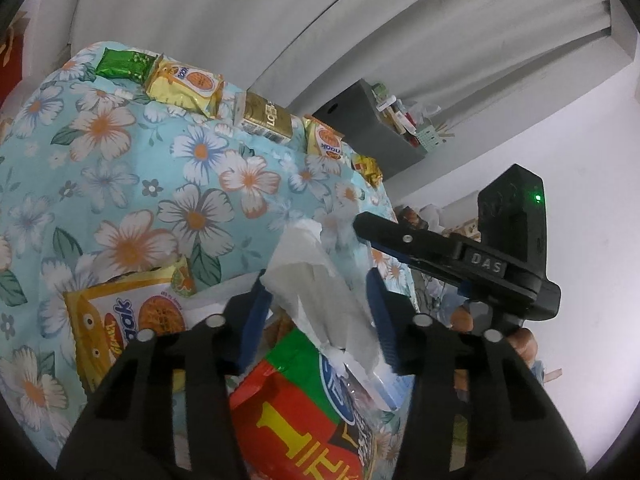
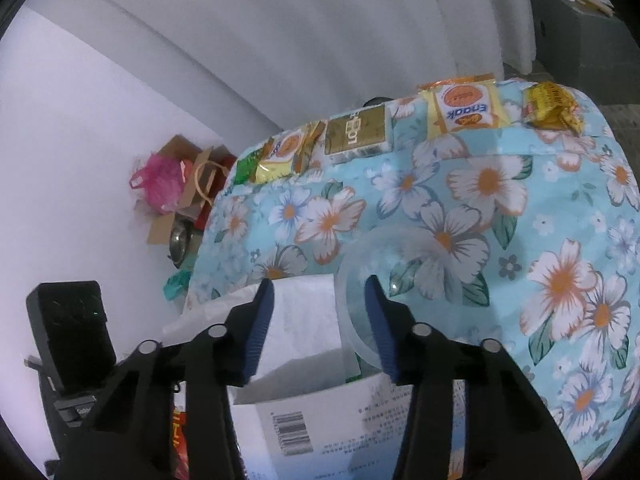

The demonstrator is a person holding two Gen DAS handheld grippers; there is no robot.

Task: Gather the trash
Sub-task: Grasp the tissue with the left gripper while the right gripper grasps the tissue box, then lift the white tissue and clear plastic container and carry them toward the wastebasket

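Observation:
In the left wrist view my left gripper [image 1: 320,280] is open, its blue pads on either side of a crumpled white tissue [image 1: 320,280] that sticks up from a tissue pack. A red and green snack bag [image 1: 296,408] lies under it. My right gripper [image 1: 360,224] shows at the right as a black finger near the tissue's top. In the right wrist view my right gripper [image 2: 320,292] is open over a white tissue sheet [image 2: 304,320], a white printed pack [image 2: 328,428] and a clear plastic bowl [image 2: 384,264]. Whether the pads touch anything I cannot tell.
A flowered blue tablecloth [image 1: 120,168] covers the table. Several snack wrappers line its far edge [image 1: 188,84], and one yellow wrapper [image 1: 124,324] lies near my left gripper. A grey bin [image 1: 372,124] and curtain stand behind. Bags and a box [image 2: 180,184] sit on the floor.

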